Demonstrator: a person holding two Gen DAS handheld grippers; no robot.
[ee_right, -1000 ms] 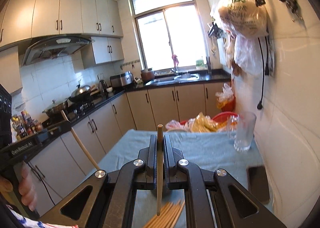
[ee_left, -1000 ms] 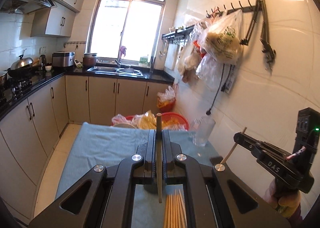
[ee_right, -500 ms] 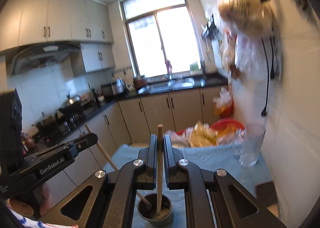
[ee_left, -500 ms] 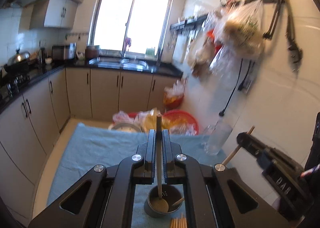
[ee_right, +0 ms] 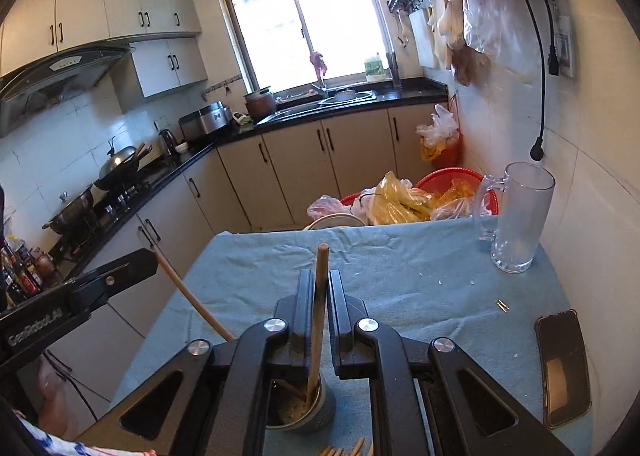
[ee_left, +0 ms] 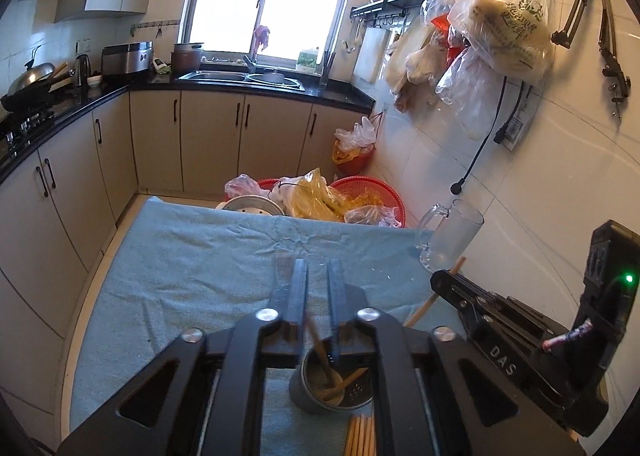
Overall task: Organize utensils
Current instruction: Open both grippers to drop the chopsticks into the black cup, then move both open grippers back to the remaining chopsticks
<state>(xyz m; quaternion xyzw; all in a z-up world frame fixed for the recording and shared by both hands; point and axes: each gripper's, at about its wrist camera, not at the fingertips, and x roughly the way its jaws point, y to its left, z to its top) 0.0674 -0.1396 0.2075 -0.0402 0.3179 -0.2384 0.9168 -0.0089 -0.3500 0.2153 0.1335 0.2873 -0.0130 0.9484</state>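
Chopsticks (ee_right: 316, 320) drop into the metal cup (ee_left: 330, 386) on the desk (ee_left: 192, 264); left claw (ee_left: 318, 280) and right claw (ee_right: 318, 292) both opening, jaws slightly apart.

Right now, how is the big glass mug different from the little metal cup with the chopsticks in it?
The mug is clear glass; the cup is dull grey metal. The mug is tall with a handle; the cup is short with none showing. The mug stands empty at the cloth's far corner by the wall; the cup sits near the grippers and holds chopsticks. Both stand upright on the blue cloth.
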